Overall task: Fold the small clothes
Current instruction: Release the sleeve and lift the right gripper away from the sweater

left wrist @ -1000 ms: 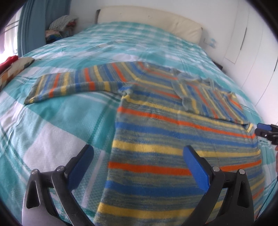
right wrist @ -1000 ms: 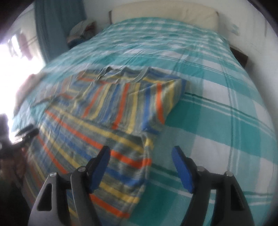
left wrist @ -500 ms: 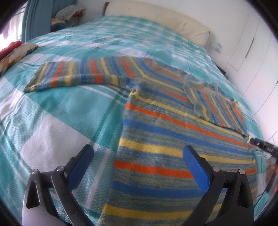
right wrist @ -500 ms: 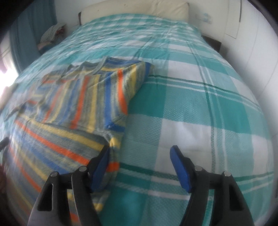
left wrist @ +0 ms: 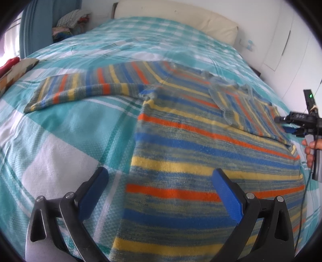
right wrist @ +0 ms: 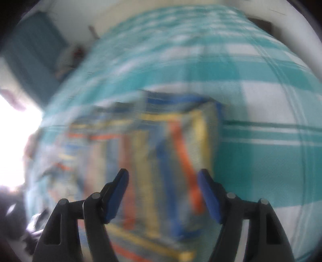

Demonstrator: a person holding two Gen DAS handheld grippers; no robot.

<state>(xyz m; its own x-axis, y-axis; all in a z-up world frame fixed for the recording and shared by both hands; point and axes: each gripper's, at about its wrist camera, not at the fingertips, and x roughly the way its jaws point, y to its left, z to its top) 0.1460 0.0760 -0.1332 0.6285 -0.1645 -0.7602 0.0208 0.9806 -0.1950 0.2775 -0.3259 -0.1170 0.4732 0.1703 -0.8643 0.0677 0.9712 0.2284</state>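
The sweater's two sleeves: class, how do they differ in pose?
The left sleeve lies stretched out flat on the bedspread, away from the body. The right sleeve is folded in over the sweater's chest, stripes crossing the body's. Both share blue, yellow and orange stripes.

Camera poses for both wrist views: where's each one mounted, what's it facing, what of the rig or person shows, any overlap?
Left wrist: sits on the left claw, open, low over the hem of the striped knitted sweater, facing up the teal-and-white checked bedspread toward the cream headboard; the right claw and the holding hand show at its right edge.
Right wrist: sits on the right claw, open, aimed at the sweater's folded-in sleeve; heavily motion-blurred.
Shared: sweater and bedspread.
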